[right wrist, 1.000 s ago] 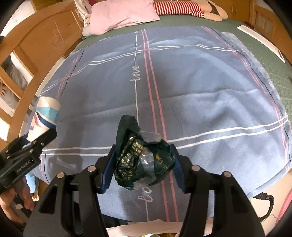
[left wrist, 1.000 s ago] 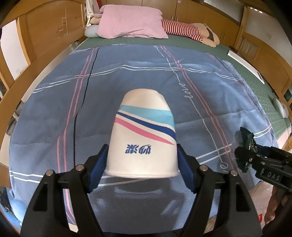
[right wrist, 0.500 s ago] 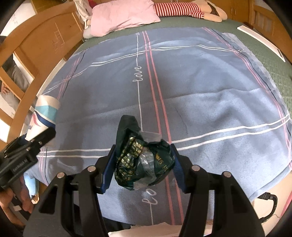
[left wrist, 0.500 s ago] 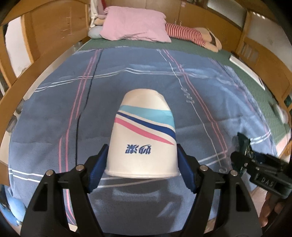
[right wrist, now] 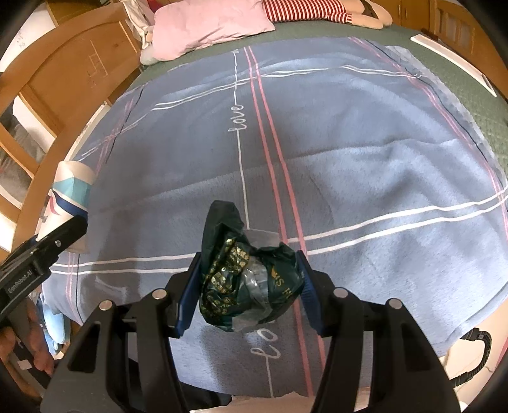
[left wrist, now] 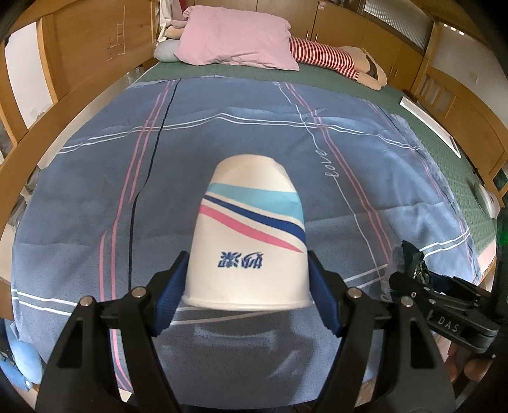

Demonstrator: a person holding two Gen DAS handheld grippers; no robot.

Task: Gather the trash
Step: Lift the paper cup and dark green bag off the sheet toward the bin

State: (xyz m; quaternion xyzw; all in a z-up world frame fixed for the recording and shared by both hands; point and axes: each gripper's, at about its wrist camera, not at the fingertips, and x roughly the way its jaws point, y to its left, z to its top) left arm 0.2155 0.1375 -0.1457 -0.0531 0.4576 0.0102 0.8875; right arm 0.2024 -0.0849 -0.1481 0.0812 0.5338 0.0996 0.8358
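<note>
Grip: left gripper clamps white striped paper cup | right gripper clamps crumpled dark-green plastic wrapper | I'd keep both squeezes steady, carrying binward.

The paper cup hides the blanket behind it, and its open mouth faces out of sight. The crumpled wrapper shows only broken lettering, perhaps a brand name. At the frame edge, the striped figure is cut off.
</note>
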